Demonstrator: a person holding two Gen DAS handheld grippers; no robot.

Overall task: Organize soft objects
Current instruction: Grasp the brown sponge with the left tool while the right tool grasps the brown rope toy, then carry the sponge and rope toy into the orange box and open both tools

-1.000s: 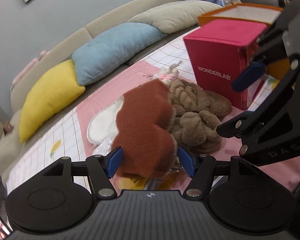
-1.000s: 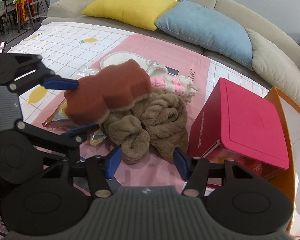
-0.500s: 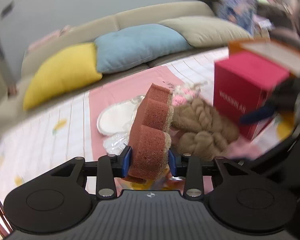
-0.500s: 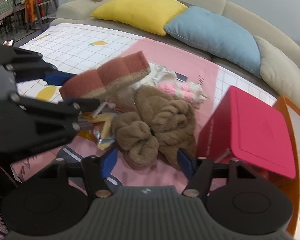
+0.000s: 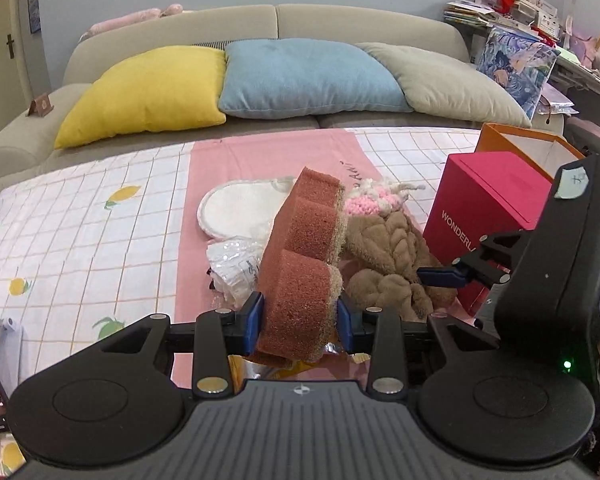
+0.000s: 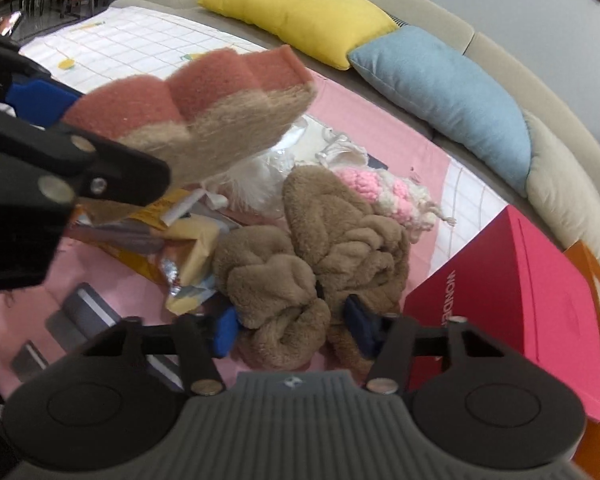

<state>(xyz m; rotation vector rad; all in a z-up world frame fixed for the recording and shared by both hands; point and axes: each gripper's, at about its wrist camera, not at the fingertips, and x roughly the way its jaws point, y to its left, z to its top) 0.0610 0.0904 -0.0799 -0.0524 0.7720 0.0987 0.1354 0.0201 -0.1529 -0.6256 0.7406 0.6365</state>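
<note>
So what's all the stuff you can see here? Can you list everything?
sponge: 1, rust-red with tan back, held up in left gripper
plush: 1 heap, brown, on pink cloth by the box
knit: 1, pink and cream, behind plush
pad: 1, white, on pink cloth
plastic bag: 1, clear, left of sponge
wrappers: several, yellow and foil, left of plush
box: 1, red, right
bag: 1, orange, behind box
pillows: 3, yellow, blue, beige, on sofa
left gripper: 1, black, blue pads, shut on sponge
right gripper: 1, black, closing around plush
</note>
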